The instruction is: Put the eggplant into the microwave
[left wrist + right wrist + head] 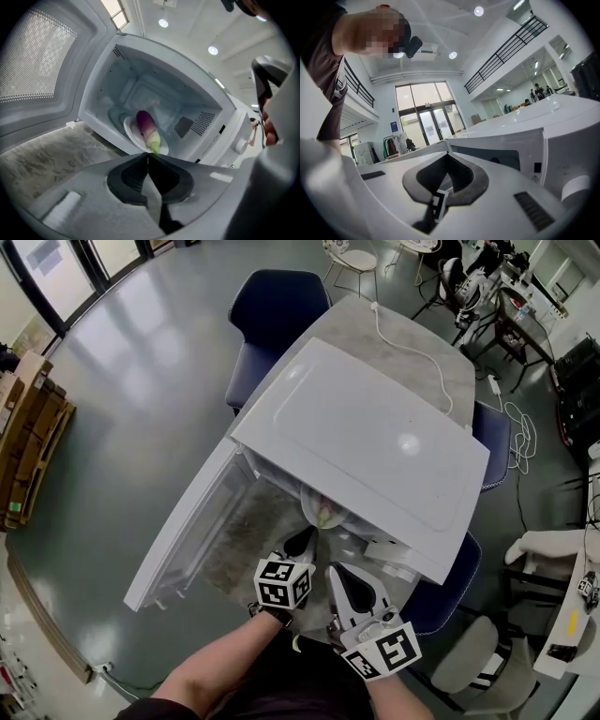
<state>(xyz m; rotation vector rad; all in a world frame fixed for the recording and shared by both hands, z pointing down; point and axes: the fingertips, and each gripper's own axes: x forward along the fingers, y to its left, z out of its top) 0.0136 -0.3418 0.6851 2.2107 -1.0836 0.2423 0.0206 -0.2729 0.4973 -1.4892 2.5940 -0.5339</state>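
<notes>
The purple eggplant (pixel 146 126) with a pale green end lies on a white plate (pixel 130 133) inside the white microwave (pixel 375 446). From the head view only a bit of the eggplant (pixel 323 510) shows under the microwave's top. The door (pixel 187 531) hangs wide open to the left. My left gripper (pixel 148 153) is shut and holds nothing, its tips just outside the opening, in front of the eggplant. In the head view the left gripper (pixel 302 542) points into the cavity. My right gripper (pixel 336 570) is beside it, also shut and holding nothing, level before the control panel (pixel 562 150).
The microwave stands on a grey stone-look table (pixel 431 343), its white power cable (pixel 412 348) trailing to the far end. Navy chairs (pixel 277 306) stand at the table's far left and at its right (pixel 450 596). The open door (pixel 37 61) fills the left gripper view's left side.
</notes>
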